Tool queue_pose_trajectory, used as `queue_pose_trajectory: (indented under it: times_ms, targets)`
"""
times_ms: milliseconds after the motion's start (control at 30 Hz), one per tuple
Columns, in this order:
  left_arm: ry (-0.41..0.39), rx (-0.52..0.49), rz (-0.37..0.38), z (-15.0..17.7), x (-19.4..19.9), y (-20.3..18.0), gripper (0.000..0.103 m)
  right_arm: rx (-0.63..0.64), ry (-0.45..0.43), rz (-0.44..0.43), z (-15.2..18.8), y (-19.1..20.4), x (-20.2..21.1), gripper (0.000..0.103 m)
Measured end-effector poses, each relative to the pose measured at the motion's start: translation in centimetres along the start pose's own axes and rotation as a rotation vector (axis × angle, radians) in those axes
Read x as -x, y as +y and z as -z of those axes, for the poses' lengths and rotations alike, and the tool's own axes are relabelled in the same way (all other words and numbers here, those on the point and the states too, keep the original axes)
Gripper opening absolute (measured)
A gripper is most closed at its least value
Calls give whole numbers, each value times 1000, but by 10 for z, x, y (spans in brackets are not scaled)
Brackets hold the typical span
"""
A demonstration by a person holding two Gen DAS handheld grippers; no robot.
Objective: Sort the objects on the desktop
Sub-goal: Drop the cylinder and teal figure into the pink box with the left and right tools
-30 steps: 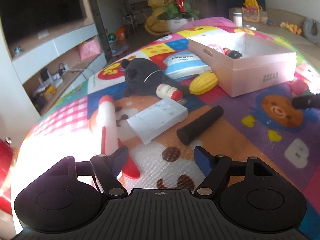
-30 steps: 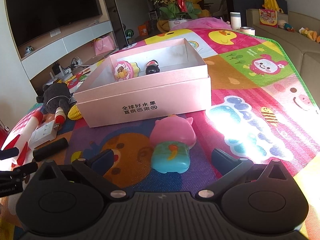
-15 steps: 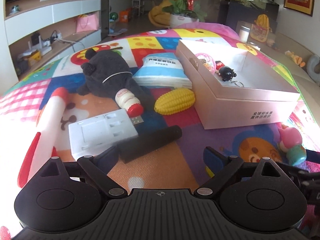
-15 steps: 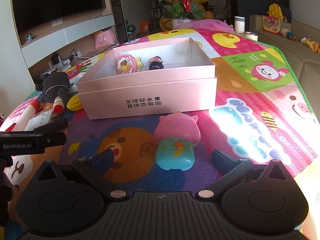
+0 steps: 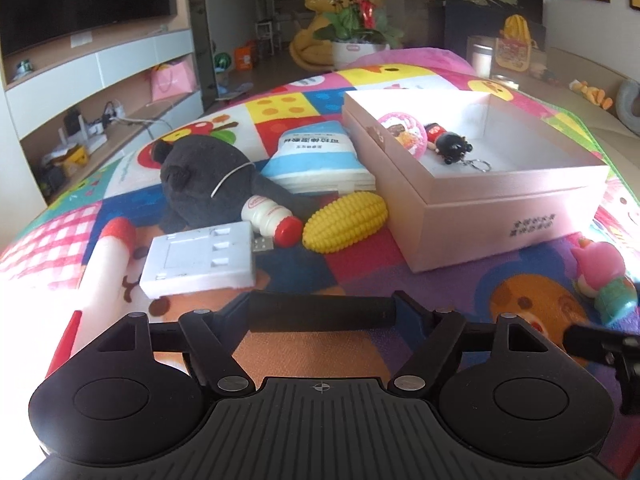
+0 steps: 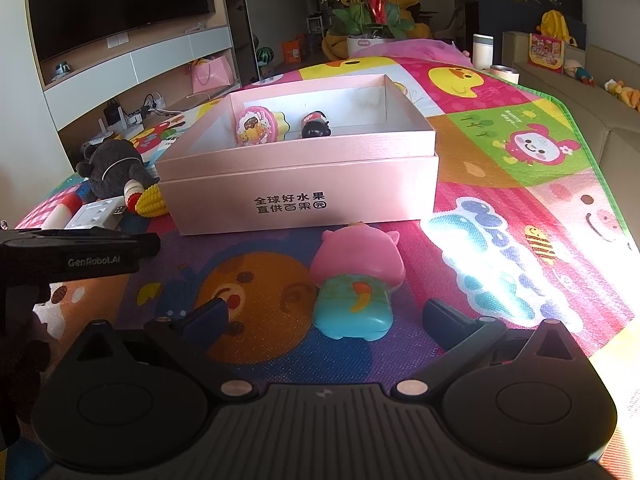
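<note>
My left gripper point(image 5: 322, 314) has its fingers at the two ends of a black cylinder point(image 5: 320, 313) lying crosswise between them on the colourful mat; the jaws are wide apart and I cannot tell whether they press it. My right gripper point(image 6: 324, 314) is open, with a pink-and-teal toy point(image 6: 354, 286) lying on the mat between its fingers. The open pink box point(image 5: 492, 212) point(image 6: 304, 196) holds a round pink tin point(image 5: 402, 132) and a small black keychain figure point(image 5: 450, 144).
Left of the box lie a yellow toy corn point(image 5: 346, 222), a small red-capped bottle point(image 5: 272, 218), a black plush point(image 5: 204, 178), a white charger point(image 5: 200, 264), a blue-white packet point(image 5: 316, 156) and a red-white rocket toy point(image 5: 108, 264). The left gripper's body point(image 6: 76, 254) shows at the right view's left edge.
My left gripper has swung right and moved forward until the black cylinder lies between its fingers. My right gripper has come a little closer to the pink-and-teal toy.
</note>
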State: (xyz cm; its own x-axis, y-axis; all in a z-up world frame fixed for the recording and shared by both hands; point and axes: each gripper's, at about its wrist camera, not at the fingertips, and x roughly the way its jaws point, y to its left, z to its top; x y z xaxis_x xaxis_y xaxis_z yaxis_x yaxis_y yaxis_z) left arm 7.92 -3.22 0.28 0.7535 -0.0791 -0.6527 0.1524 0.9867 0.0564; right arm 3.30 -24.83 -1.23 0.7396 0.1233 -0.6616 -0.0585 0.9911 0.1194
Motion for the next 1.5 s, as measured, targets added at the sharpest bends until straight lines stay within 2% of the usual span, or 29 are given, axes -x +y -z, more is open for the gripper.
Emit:
queue_pose_trajectory:
  times_ms: [100,200,300,400,467,567,700,767,833,933,1067,1100,1133,1200,1233,1267,1400,1467,1500]
  targets:
    - [20,-32,52,20,25,0,80,21,-12,-2,-2,1,2,103]
    - [38,-32,99,40,48,1,80,68,-71,57,-9,4,3,103]
    - [38,-31,125,54,66,-2,80,95,-52,57,-24,3,-5,102]
    - [31,-39,139,63,76,-5,80,121,21,59,-34,4,-18,79]
    - [27,-45,141,66,79,-7,80,136,82,54,-36,5,-22,51]
    - [18,-50,163,65,84,-10,80,160,125,22,-32,5,-8,48]
    - [-18,-73,217,56,93,-19,80,193,137,-72,-29,-1,37,48]
    - [-66,-90,243,42,100,-24,80,189,131,-126,-33,-6,60,48]
    - [-135,-108,266,21,107,-30,80,185,85,-166,-43,-9,88,48]
    - [-243,-141,276,-17,113,-39,80,205,-60,-163,-64,-9,125,48]
    - [-396,-142,267,-75,105,-49,81,192,-281,-81,-104,-5,143,48]
    - [-423,-123,275,-89,98,-49,87,176,-320,-72,-117,-6,140,48]
    - [-419,-97,277,-101,89,-47,101,167,-356,-72,-129,-6,135,48]
    - [-390,-25,262,-118,76,-36,100,154,-423,-59,-152,-7,119,57]
    - [-375,11,248,-121,74,-26,100,137,-436,-31,-162,-8,109,77]
    - [-368,33,232,-119,74,-17,100,112,-447,-6,-169,-10,100,87]
    - [-320,71,112,-89,75,18,102,99,-441,-14,-176,-18,84,89]
    - [-276,72,84,-68,73,28,102,100,-462,-14,-171,-19,82,103]
    - [-250,73,77,-55,71,33,102,91,-475,-13,-169,-18,81,103]
